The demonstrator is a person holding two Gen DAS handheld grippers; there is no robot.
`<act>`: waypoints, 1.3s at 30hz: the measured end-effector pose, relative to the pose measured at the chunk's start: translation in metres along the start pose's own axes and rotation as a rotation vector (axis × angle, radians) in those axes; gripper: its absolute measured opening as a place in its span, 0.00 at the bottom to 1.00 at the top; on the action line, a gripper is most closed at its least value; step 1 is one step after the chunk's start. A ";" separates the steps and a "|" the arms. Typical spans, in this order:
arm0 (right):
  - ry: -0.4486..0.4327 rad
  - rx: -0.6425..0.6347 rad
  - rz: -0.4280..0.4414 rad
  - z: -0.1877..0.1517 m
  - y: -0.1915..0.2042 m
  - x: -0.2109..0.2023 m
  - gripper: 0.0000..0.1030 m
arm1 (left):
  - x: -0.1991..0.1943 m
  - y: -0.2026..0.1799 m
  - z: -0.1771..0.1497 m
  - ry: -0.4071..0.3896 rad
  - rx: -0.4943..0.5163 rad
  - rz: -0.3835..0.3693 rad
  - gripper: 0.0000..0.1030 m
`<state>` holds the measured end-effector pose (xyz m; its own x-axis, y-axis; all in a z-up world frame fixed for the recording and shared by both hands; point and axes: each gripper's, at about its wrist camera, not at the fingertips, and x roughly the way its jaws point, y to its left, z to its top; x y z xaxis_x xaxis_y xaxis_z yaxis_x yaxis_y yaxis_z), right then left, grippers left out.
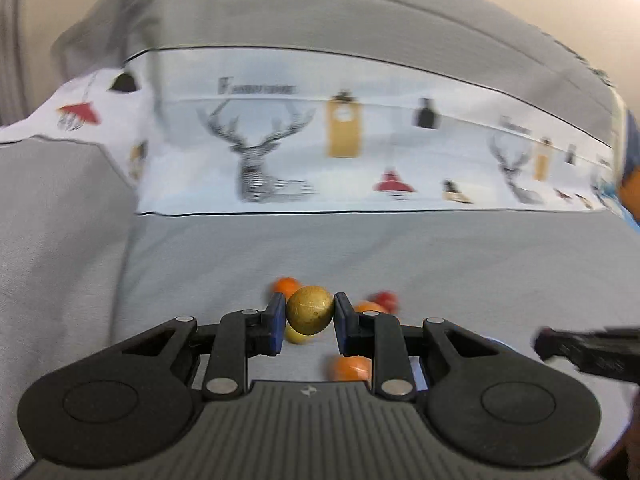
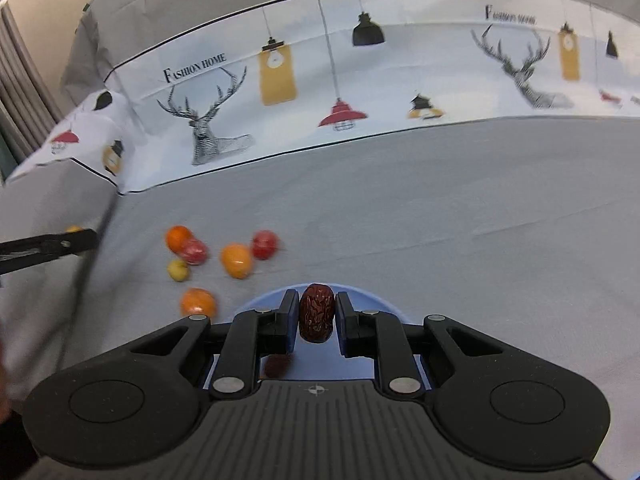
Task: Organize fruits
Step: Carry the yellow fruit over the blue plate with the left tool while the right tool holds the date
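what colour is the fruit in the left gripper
Golden brown, speckled; the round fruit shows best in the left wrist view.

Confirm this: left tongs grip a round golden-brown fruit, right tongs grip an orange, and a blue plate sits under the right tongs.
One error: the right tongs grip a wrinkled dark red date, not an orange, per the right wrist view. The left tongs do hold the golden-brown fruit, and the blue plate sits below.

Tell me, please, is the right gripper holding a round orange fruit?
No, the right gripper is shut on a wrinkled dark-red date above a blue plate.
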<state>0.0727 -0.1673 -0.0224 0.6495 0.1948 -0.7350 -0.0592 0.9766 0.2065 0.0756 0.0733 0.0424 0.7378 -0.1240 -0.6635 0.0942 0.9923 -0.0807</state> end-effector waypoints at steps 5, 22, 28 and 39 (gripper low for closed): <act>0.006 -0.008 -0.036 -0.006 -0.019 -0.004 0.20 | -0.001 -0.038 -0.023 0.035 0.074 -0.031 0.27; -0.010 -0.045 -0.045 -0.004 -0.024 0.002 0.20 | 0.036 -0.044 -0.032 0.131 0.106 -0.039 0.27; -0.009 -0.067 -0.053 -0.005 -0.021 0.006 0.20 | 0.038 -0.047 -0.032 0.132 0.110 -0.047 0.27; -0.005 -0.077 -0.054 -0.005 -0.018 0.008 0.20 | 0.041 -0.054 -0.034 0.138 0.130 -0.073 0.27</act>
<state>0.0749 -0.1831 -0.0349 0.6569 0.1416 -0.7405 -0.0819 0.9898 0.1166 0.0784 0.0148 -0.0055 0.6277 -0.1854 -0.7561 0.2365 0.9707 -0.0417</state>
